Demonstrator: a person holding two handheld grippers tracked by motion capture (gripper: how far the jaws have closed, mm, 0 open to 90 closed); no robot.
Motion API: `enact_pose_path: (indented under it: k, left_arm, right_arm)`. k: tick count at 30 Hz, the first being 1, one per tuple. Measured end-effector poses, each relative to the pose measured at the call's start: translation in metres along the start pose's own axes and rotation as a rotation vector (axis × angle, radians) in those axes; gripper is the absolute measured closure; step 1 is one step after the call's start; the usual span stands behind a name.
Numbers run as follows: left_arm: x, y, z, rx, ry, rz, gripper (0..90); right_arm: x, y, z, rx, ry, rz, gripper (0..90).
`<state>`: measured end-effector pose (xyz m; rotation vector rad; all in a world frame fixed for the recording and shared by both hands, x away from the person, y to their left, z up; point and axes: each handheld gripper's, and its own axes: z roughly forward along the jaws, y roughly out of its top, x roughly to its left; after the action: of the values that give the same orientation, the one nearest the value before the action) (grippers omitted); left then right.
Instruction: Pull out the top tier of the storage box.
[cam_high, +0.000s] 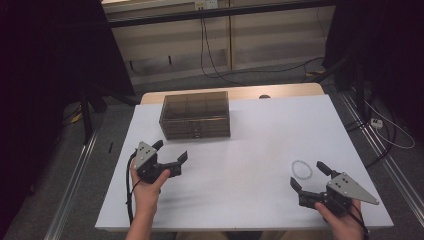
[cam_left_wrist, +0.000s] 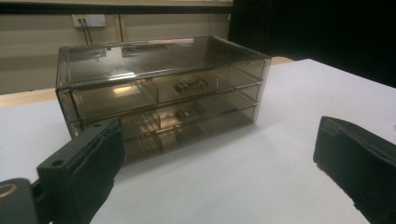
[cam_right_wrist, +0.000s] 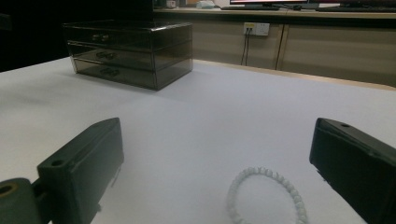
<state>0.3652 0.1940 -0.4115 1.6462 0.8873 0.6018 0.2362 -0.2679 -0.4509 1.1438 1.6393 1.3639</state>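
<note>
A smoky see-through drawer box (cam_high: 195, 114) with three shut drawers stands at the back middle of the white table (cam_high: 250, 140). My left gripper (cam_high: 171, 151) rests open in front of the box's left end, close to it; the left gripper view looks at the drawer box (cam_left_wrist: 163, 93) between the wide jaws. A white bead bracelet (cam_high: 301, 169) lies flat at the right front. My right gripper (cam_high: 307, 175) stands open just behind it, jaws either side of the bracelet (cam_right_wrist: 266, 196) in the right gripper view, where the drawer box (cam_right_wrist: 128, 44) stands far off at the left.
Cables (cam_high: 215, 65) hang down a wooden wall panel behind the table. Dark stands and curtains flank both sides. A wall socket (cam_right_wrist: 256, 29) sits behind the table. The table's wooden back edge (cam_high: 280, 91) shows past the white cover.
</note>
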Motion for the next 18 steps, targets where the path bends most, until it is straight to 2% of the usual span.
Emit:
enact_pose_path:
  k: [18]
  left_arm:
    - [0.001, 0.007, 0.024, 0.013, 0.07, -0.027, 3.0]
  right_arm:
    - [0.0, 0.0, 0.0, -0.001, 0.003, -0.003, 2.4]
